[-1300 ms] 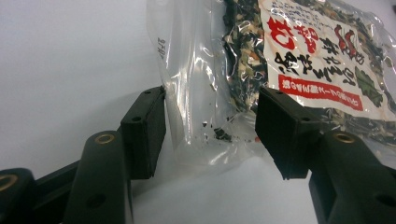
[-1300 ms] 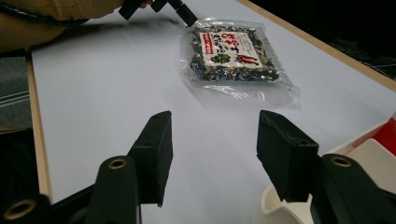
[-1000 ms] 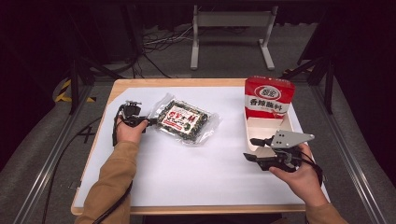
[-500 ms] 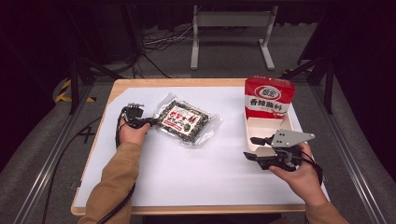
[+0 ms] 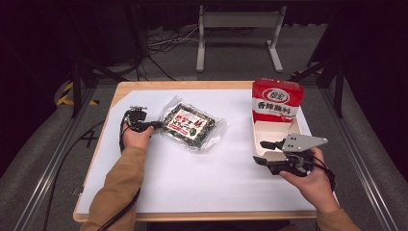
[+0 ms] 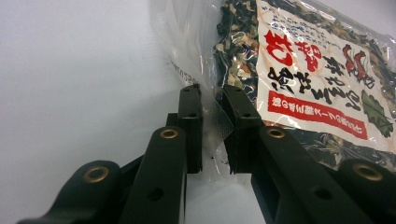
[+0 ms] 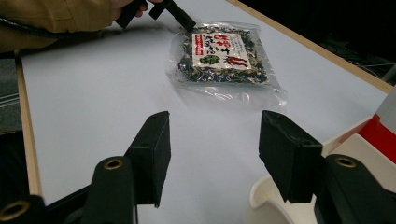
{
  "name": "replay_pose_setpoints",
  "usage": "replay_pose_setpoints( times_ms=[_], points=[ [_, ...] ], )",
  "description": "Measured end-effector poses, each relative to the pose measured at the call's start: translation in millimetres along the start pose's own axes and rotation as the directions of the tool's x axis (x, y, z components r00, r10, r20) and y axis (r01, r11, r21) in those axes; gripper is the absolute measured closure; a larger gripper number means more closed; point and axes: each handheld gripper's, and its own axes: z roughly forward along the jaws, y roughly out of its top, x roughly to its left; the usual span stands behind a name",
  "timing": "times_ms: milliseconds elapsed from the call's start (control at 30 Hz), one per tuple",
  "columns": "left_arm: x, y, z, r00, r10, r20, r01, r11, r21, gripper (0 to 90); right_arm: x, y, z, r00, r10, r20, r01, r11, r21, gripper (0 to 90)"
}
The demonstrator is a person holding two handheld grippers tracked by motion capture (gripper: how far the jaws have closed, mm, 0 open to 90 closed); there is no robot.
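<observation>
The left gripper (image 6: 212, 135), jaws just closing, pinches only the packet's (image 6: 299, 70) thin clear edge; it may slip. The right gripper (image 7: 215, 158) stands apart.

High view: the desk (image 5: 192, 187) is evenly lit from above, its white top bright, no blown spots; surroundings fall off to near black past all its edges. Soft, short shadows under the forearms. Picture slightly soft, low detail, mild noise in dark areas. Left gripper view: bright, cool white surface, faint grey shadow beside the jaws; clear film of the snack bag (image 6: 308, 79) shows small glare streaks; near jaw bases blurred, printed label fairly sharp. Right gripper view: even light, pale sheen on the desk's far side, glare on the bag's wrinkled edge; close jaws soft, corners dark at left and top right.
</observation>
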Motion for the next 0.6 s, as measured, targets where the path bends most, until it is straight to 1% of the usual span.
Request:
replay_pose_setpoints(
  times_ms=[100,167,267,300,333,433,500,600],
  points=[
    [-0.8,1.9,-4.8,0.9999,-0.003,0.015,0.003,0.9999,-0.010,79.4,-0.4,0.2,-1.8,1.0000,0.001,0.003,-0.001,1.000,-0.005,43.9],
    [-4.6,4.7,-9.6,0.9999,0.010,0.012,-0.009,0.9997,-0.021,79.8,-0.6,0.3,-2.5,1.0000,0.002,0.006,-0.002,1.000,-0.005,43.9],
    [-10.9,9.6,-18.6,0.9993,0.035,0.016,-0.035,0.9985,-0.043,80.5,-0.8,0.2,-2.9,1.0000,0.002,0.009,-0.002,1.000,-0.005,43.9],
    [-13.6,11.9,-22.7,0.9984,0.054,0.016,-0.053,0.9972,-0.052,80.7,-0.7,0.1,-2.8,1.0000,0.002,0.009,-0.002,1.000,-0.005,43.9],
    [-16.4,13.3,-25.2,0.9984,0.055,0.013,-0.054,0.9968,-0.058,80.8,-0.5,0.1,-2.6,1.0000,0.002,0.009,-0.002,1.000,-0.005,43.9],
    [-23.2,17.4,-33.1,0.9959,0.090,0.007,-0.089,0.9932,-0.075,81.2,-0.4,0.0,-2.1,0.9999,0.004,0.010,-0.004,1.000,-0.005,44.0],
    [-25.5,18.4,-36.0,0.9957,0.092,0.011,-0.091,0.9924,-0.083,81.5,-0.3,0.2,-2.0,0.9999,0.003,0.010,-0.003,1.000,-0.005,44.0],
    [-31.6,21.7,-45.0,0.9929,0.119,0.007,-0.118,0.9882,-0.098,81.9,-0.1,0.7,-2.2,0.9999,0.003,0.011,-0.003,1.000,-0.006,44.0]
  ],
)
